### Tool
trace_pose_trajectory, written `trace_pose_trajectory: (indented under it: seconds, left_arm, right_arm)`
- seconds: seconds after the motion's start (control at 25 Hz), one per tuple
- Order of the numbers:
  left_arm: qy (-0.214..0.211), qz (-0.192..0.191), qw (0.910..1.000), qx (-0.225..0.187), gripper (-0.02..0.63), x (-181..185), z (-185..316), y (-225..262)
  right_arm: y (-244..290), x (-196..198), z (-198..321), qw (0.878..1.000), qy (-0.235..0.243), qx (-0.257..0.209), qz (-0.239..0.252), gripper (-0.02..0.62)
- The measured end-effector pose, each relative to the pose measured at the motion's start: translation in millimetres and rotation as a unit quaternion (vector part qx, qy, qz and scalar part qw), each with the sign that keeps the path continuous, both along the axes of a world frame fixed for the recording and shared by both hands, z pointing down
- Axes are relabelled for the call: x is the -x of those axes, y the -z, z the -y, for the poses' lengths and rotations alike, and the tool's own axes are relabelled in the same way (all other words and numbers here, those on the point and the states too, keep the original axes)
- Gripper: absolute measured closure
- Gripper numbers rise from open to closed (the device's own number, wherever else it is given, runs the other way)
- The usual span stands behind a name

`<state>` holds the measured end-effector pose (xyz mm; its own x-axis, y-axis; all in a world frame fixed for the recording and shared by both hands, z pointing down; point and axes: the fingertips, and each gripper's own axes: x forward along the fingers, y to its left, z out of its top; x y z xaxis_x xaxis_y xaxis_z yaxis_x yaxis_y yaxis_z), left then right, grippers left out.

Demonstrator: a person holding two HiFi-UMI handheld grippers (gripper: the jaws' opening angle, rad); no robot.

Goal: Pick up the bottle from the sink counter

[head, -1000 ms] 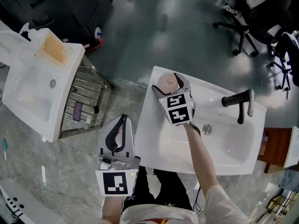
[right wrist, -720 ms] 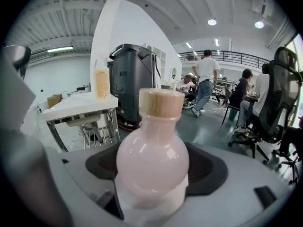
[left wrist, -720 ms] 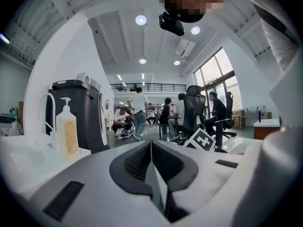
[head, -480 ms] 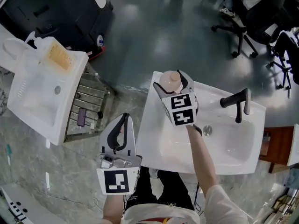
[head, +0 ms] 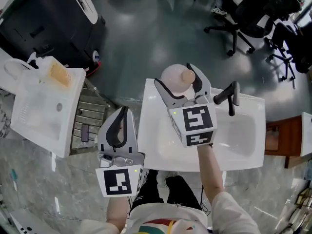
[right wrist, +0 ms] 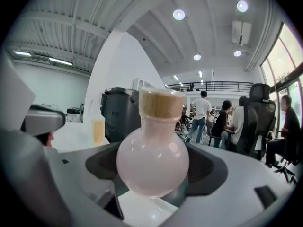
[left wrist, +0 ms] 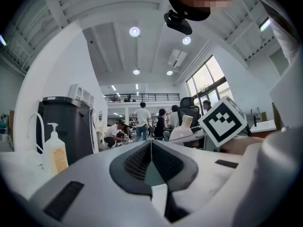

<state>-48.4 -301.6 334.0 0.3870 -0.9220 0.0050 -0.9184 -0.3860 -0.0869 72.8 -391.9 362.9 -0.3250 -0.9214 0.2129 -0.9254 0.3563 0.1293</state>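
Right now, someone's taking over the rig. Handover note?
Right gripper: shut on the round pink bottle, cork-coloured cap up.
Left gripper: jaws together, empty, held left of the white sink.
Bottle: upright in the jaws, over the sink's back-left corner, apparently clear of the counter.
Done: grasp, and seemingly the lift.
Left: hold the grip steady; mind the black faucet to the right.

I record one bottle [right wrist: 152, 157]: pale pink, round-bellied, short-necked, closed with a tan cork stopper [right wrist: 161, 103]. It sits neck up in the right gripper view, its belly clamped between the jaws of the right claw [head: 178, 79]. It is over the rear left corner of the sink bench [head: 151, 130].
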Motion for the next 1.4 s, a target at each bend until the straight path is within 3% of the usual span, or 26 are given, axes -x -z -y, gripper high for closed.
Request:
trace_pose_trajectory:
  seconds: [0.24,0.52,1.08,1.4]
  left_arm:
    - [-0.072,-0.022,0.9965,-0.034,0.581,-51.8,-15.5,54.6]
    - [-0.162,-0.056,0.9832,-0.061,0.581,-110.5,-49.8,106.8]
    - [-0.328,-0.056,0.9396,-0.081,0.581,-227.2,-149.8,136.9]
    - [-0.366,-0.049,0.9252,-0.086,0.581,-260.4,-173.1,129.8]
  right_arm:
    - [84.7,-35.8,-59.5,0.997,-0.051,-0.062,0.009,0.19]
    - [153.4,-84.8,-142.7,0.981,-0.132,-0.139,-0.001,0.19]
    - [160.1,-196.1,-310.3,0.936,-0.318,-0.15,-0.016,0.19]
    - [143.3,-224.5,-362.4,0.918,-0.375,-0.129,-0.017,0.19]
